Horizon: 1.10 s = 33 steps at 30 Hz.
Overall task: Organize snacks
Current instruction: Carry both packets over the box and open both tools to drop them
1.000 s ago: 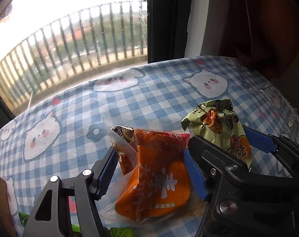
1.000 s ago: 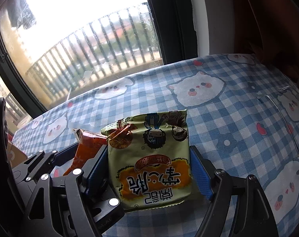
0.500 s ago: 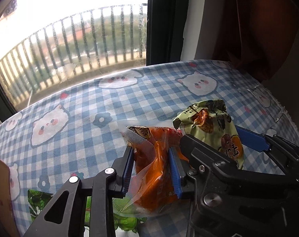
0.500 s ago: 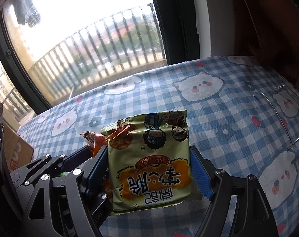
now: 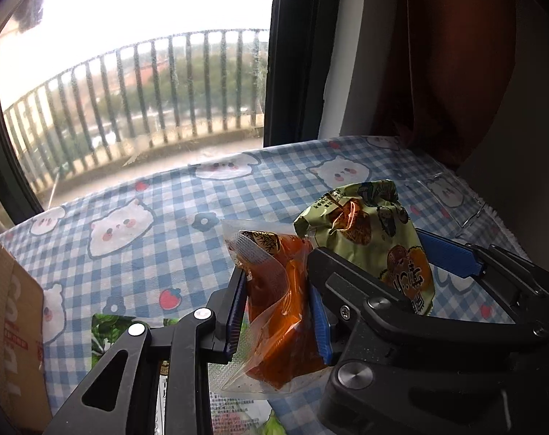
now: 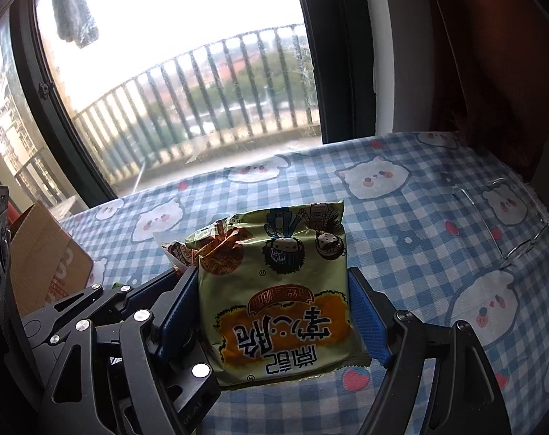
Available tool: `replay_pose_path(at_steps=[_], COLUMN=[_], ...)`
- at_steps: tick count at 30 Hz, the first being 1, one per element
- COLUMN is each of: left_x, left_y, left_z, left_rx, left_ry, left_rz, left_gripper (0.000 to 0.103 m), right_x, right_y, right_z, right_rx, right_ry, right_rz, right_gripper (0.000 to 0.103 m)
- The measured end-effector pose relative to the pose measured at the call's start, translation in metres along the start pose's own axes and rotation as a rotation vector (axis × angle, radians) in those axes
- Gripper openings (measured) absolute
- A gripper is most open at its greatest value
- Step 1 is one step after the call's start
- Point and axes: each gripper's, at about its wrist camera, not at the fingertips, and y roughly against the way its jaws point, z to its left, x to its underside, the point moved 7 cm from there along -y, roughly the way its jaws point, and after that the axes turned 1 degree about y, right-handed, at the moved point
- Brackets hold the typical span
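The left gripper [image 5: 278,301] is clamped on the orange sauce packet [image 5: 281,290], whose sides are pinched between the blue pads. The right gripper [image 6: 271,311] is closed on the green noodle packet [image 6: 281,290], held flat and broadside. Both packets are raised above the checked surface [image 5: 158,239], side by side and nearly touching. A leaf-printed packet [image 5: 111,330] is seen on the surface below the left jaws. A cardboard box [image 6: 46,264] stands open at the near left and is judged the likely destination. Neither held packet is yet stowed. Open room is available far and right; the window [image 6: 187,90] bounds the far edge.
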Motion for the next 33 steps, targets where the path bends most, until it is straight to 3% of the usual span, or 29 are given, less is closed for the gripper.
replay_pose_path(at_steps=[8,16,24,33], left_x=[0.0,0.006,0.014,0.028], left_y=[0.063,0.128,0.181,0.22], left_z=[0.022,0.069,0.141,0.239], left_rx=[-0.035,-0.092,-0.161,-0.266], left_ry=[0.021,0.058,0.107,0.201], left_rz=[-0.086,-0.163,-0.227,-0.248], left_gripper=[0.032,0.032,0.032,0.033], right_x=[-0.004,-0.011,-0.015,-0.019], right_y=[0.045,0.079,0.092,0.076], right_z=[0.042,0.109,0.193,0.304], right_rx=[-0.026,-0.081,-0.15,-0.251], right_ry=[0.059,0.123,0.179,0.252], right_rz=[-0.068,-0.131,-0.177,-0.171], right_gripper=[0.08,0.08,0.08,0.08])
